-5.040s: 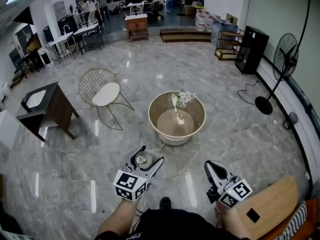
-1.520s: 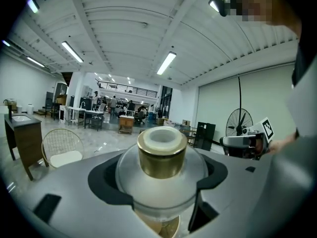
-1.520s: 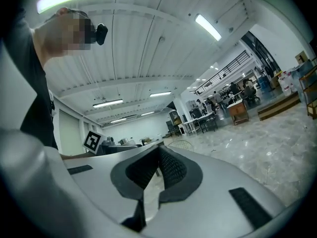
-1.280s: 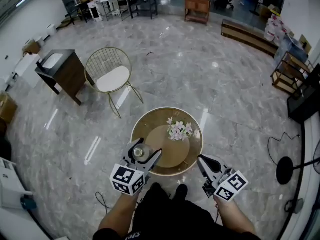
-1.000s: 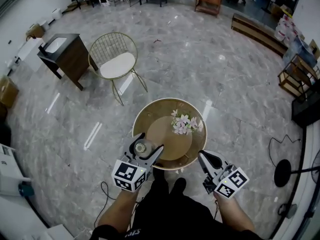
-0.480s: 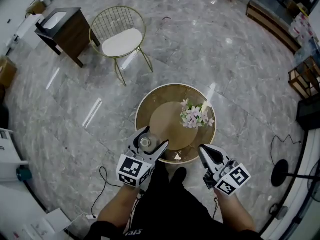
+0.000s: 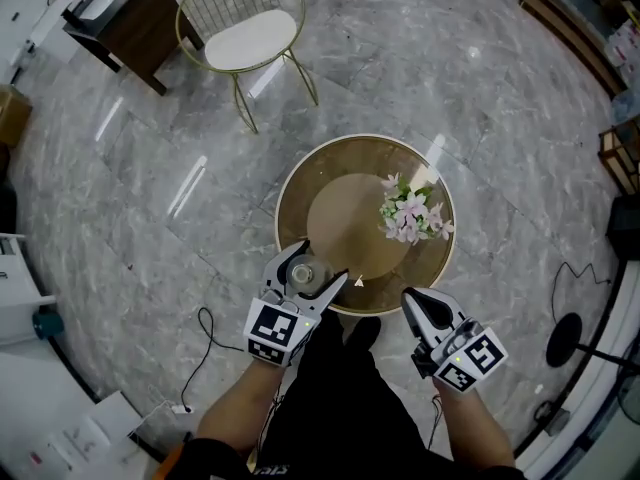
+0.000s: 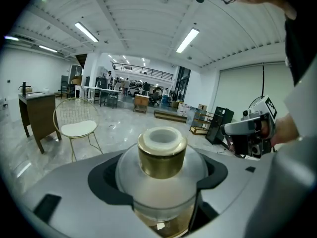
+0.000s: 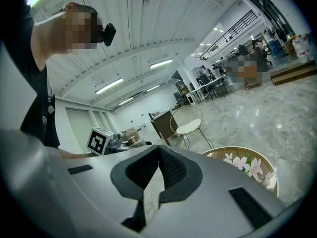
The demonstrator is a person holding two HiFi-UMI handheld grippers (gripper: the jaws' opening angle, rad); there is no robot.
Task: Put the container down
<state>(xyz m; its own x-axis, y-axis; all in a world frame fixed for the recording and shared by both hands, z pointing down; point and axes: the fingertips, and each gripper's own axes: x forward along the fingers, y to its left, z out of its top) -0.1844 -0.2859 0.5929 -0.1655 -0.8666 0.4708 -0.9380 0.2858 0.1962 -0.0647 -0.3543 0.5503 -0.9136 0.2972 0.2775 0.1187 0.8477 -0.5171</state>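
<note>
- container [image 8: 162, 155]: small jar with a frosted, rounded glass body, a gold collar round the neck and a white top; the lower part of the glass looks amber
- container stands upright, its top facing the head camera, gripped at the shoulders between the jaws of the left gripper [image 7: 320, 266]
- left gripper's jaws are spread to the width of the jar and close on it from both sides
- position: in the head view the container sits over the near-left rim of the round table [image 7: 292, 180]; cannot tell whether its base touches the top or hangs above it
- round table: gold rim, brown top with a lighter disc in the middle; a bunch of pale pink flowers [image 7: 412, 211] on its right half, well apart from the container
- right gripper [image 7: 418, 304]: jaws drawn nearly together, only a thin slit between the pads, nothing in it; held just off the near-right edge of the table
- further out: wire chair [image 7: 248, 30] with a white seat beyond the table, dark cabinet [image 7: 118, 16] to its left, cable [image 7: 205, 340] on the marble floor beside the person's left arm
- versus 5 s ago: the table then stood well ahead of both grippers, out on open floor; it now lies directly under the left gripper
- versus 0.5 s ago: the table has drawn a little closer, the flowers sit further right, and the chair has slid up the frame
- grip on the container is unchanged through all the frames; the right gripper is narrow and empty throughout
</note>
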